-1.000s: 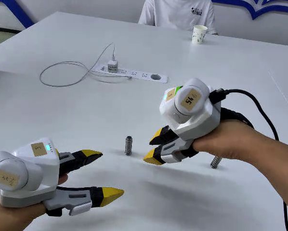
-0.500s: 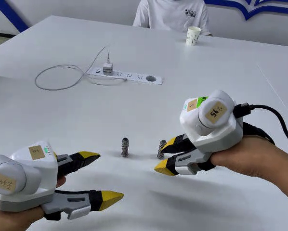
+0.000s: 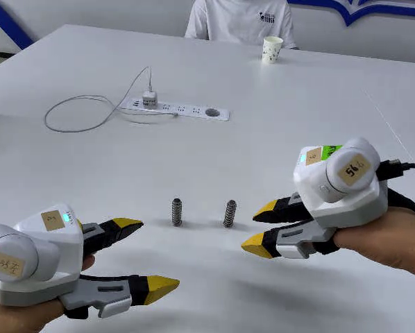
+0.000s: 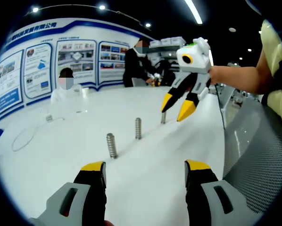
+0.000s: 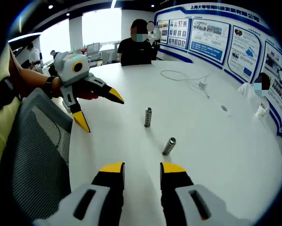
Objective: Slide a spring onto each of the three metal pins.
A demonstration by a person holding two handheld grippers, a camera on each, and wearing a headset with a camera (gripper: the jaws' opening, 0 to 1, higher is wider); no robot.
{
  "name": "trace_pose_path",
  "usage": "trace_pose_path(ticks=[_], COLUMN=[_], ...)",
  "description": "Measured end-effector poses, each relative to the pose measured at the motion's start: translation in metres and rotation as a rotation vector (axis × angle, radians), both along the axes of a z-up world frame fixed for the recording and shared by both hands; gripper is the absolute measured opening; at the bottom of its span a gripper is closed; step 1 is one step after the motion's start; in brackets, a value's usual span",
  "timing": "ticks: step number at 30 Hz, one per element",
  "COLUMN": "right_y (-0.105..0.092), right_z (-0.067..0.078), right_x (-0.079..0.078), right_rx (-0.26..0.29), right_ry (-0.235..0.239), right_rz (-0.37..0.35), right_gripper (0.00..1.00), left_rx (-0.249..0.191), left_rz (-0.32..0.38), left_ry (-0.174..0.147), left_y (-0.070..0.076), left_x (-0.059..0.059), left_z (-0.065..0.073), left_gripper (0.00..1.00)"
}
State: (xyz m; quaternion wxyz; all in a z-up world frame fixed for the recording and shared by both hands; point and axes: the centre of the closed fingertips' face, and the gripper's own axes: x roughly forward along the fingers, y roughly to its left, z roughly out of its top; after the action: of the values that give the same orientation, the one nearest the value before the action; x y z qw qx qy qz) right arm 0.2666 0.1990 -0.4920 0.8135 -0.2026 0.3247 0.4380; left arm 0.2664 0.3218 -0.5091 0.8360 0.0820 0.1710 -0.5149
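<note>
Both tongs are empty and spread. The left gripper (image 3: 146, 253) hangs low over the near side of the white table (image 3: 89, 173) with its jaws wide apart. The right gripper (image 3: 259, 229) sits just beside the springs, jaws parted and yellow tips aimed their way.

Two springs stand near each other mid-table: the left spring (image 3: 177, 211) is upright and the middle spring (image 3: 230, 213) has a slight lean. In the left gripper view a third spring (image 4: 163, 117) stands further along the same row, just beside the right gripper's tips. I can't make out the pins under the coils. My guess is that each spring is already sleeved over one, but I can't say for sure.

The trouble I see is closeness. The right gripper's tips are near the middle and third springs, and a careless swing could clip one, tip it, or flick it across the smooth table. The leaning one worries me most, because if it isn't seated all the way down, a nudge could lift it off. Pinching a coil too hard could also make it shoot away on release.
</note>
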Motion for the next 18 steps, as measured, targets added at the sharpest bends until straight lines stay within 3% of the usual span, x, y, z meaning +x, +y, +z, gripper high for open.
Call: trace_pose_path(ticks=[18], right_y=[-0.034], right_z=[-0.004], right_x=[-0.009], right_rx=[0.053], right_ry=[-0.006], right_rz=[-0.101], right_gripper=[0.33], left_rx=[0.004], left_rz=[0.002], left_ry=[0.007], left_y=[-0.002], left_x=[0.001], left_z=[-0.001], left_gripper=[0.72])
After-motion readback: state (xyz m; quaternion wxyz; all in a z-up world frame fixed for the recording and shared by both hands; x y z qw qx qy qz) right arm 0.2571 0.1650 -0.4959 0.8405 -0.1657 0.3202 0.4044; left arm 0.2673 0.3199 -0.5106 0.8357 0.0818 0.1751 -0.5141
